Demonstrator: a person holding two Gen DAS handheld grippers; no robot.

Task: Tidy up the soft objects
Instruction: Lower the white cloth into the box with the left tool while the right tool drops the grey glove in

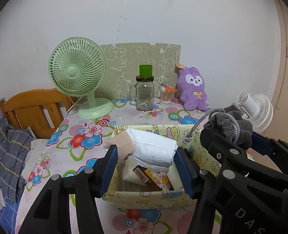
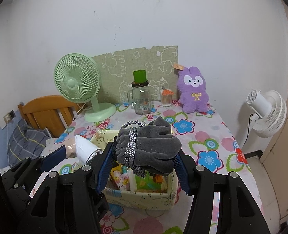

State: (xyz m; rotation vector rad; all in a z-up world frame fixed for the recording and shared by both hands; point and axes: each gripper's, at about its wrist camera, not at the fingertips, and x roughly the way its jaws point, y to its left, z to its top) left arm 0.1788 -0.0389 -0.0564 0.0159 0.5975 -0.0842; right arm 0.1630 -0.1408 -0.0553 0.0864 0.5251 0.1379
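Note:
My left gripper (image 1: pixel 147 162) is shut on a white plastic-wrapped soft pack (image 1: pixel 153 148) with a beige piece at its left end, held over a pale yellow cartoon-print fabric box (image 1: pixel 144 198). My right gripper (image 2: pixel 144 161) is shut on a grey fleece drawstring pouch (image 2: pixel 153 148) wound with a grey braided cord, also above the box (image 2: pixel 148 197). Inside the box lie colourful packets (image 2: pixel 122 177). From the left wrist view the right gripper (image 1: pixel 239 142) and its pouch (image 1: pixel 229 124) are at the right. A purple plush rabbit (image 1: pixel 193 88) stands at the table's back.
On the floral tablecloth (image 1: pixel 81 136) stand a green desk fan (image 1: pixel 77 74), a glass mug jar (image 1: pixel 144 95) with a green cup on top, and a cotton-swab jar (image 1: pixel 166 95) before a green mat. A white fan (image 2: pixel 267 113) stands right; a wooden headboard (image 1: pixel 32 107) and bedding lie left.

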